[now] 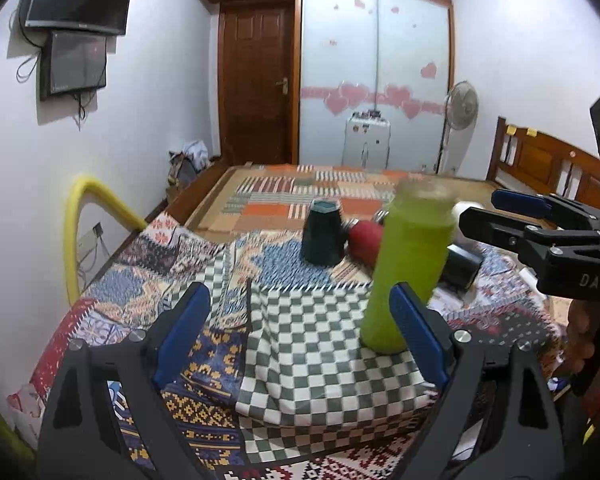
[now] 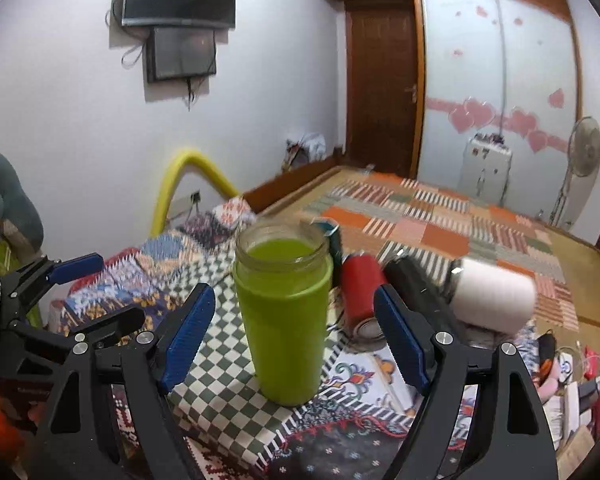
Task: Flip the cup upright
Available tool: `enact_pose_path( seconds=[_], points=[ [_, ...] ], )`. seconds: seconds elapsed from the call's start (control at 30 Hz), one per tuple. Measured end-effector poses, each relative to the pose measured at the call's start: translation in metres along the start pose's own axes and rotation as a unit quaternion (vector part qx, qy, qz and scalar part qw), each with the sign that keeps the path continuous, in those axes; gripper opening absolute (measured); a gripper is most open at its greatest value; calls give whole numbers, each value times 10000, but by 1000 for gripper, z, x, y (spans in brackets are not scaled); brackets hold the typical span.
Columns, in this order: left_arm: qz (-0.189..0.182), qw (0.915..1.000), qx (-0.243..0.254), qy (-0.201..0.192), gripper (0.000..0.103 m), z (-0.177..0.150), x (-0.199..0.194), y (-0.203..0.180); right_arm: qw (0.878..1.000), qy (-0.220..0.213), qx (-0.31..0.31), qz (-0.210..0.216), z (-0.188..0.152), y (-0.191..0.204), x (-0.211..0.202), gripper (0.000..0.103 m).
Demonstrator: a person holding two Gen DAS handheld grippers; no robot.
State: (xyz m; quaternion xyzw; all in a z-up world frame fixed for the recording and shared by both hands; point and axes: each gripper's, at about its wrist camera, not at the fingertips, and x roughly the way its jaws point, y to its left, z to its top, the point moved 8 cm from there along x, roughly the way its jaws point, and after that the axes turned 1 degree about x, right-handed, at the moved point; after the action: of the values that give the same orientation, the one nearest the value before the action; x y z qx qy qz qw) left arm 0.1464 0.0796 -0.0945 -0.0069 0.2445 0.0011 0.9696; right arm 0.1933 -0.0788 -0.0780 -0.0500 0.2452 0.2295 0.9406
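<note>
A green cup [image 2: 285, 320] with a clear glass rim stands upright, mouth up, on a checkered cloth [image 2: 220, 384]. In the left wrist view the green cup [image 1: 408, 264] stands a little right of centre. My right gripper [image 2: 294, 336] is open, its blue pads on either side of the cup and apart from it. My left gripper [image 1: 300, 332] is open and empty, the cup just beyond its right pad [image 1: 416, 332]. The right gripper [image 1: 512, 216] also shows at the right edge of the left wrist view, and the left gripper [image 2: 66, 276] at the left edge of the right wrist view.
Behind the cup a dark teal cup [image 1: 324, 236] stands mouth down, and a red cup [image 2: 360, 292], a black cup [image 2: 416, 284] and a white cup [image 2: 496, 292] lie on their sides. Patterned cloths cover the bed. A yellow tube [image 1: 80, 216] arches at the left wall.
</note>
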Motion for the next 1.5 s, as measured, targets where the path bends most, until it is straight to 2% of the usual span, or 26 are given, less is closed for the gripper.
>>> enact_pose_path(
  seconds=[0.3, 0.43, 0.63, 0.73, 0.93, 1.5],
  points=[
    [-102, 9951, 162, -970, 92, 41, -67, -33, 9952, -894, 180, -363, 25, -10, -71, 81],
    [-175, 9905, 167, -1352, 92, 54, -95, -46, 9890, -1348, 364, -488, 31, -13, -105, 82],
    [-101, 9829, 170, -1828, 99, 63, -128, -62, 9782, -1886, 564, -654, 32, -17, -142, 85],
    [-93, 9808, 187, -1937, 102, 64, -139, -66, 9748, -2019, 613, -719, 31, -16, -151, 88],
    [-62, 9801, 182, -1977, 103, 59, -148, -71, 9695, -2192, 663, -869, 27, -13, -158, 103],
    [-24, 9817, 42, -1902, 103, 51, -151, -65, 9701, -2206, 573, -839, 10, -7, -167, 103]
  ],
)
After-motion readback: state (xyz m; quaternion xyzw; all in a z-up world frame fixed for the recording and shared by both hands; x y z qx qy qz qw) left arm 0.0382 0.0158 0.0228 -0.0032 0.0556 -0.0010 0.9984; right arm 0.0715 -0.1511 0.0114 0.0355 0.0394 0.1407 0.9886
